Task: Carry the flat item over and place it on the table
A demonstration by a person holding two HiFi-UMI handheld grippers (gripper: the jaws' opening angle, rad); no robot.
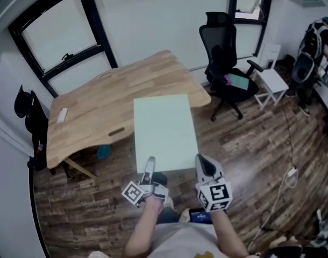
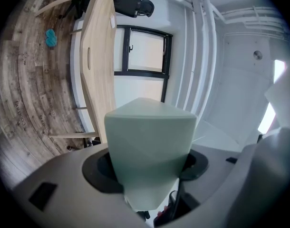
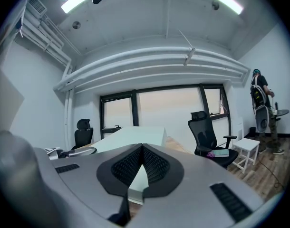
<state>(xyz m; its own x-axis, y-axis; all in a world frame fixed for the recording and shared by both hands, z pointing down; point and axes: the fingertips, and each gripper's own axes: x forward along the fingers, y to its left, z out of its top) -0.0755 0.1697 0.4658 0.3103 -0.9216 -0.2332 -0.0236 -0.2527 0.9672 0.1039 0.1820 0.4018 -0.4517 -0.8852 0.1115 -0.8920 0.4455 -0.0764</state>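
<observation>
A flat pale green board point(image 1: 165, 130) hangs level in front of me, held by its near edge. Its far edge reaches over the near side of the wooden table point(image 1: 99, 106). My left gripper point(image 1: 149, 170) is shut on the board's near left corner, and my right gripper point(image 1: 203, 166) is shut on the near right corner. In the left gripper view the board point(image 2: 149, 137) fills the gap between the jaws of the left gripper point(image 2: 147, 167). In the right gripper view the thin board point(image 3: 130, 144) runs edge-on between the closed pads of the right gripper point(image 3: 141, 165).
A black office chair point(image 1: 228, 63) and a small white stool point(image 1: 271, 80) stand right of the table. A person point(image 1: 312, 52) is at the far right. Another black chair point(image 1: 29, 117) stands left. A white item point(image 1: 62, 115) lies on the table. Cables point(image 1: 287, 177) trail on the wood floor.
</observation>
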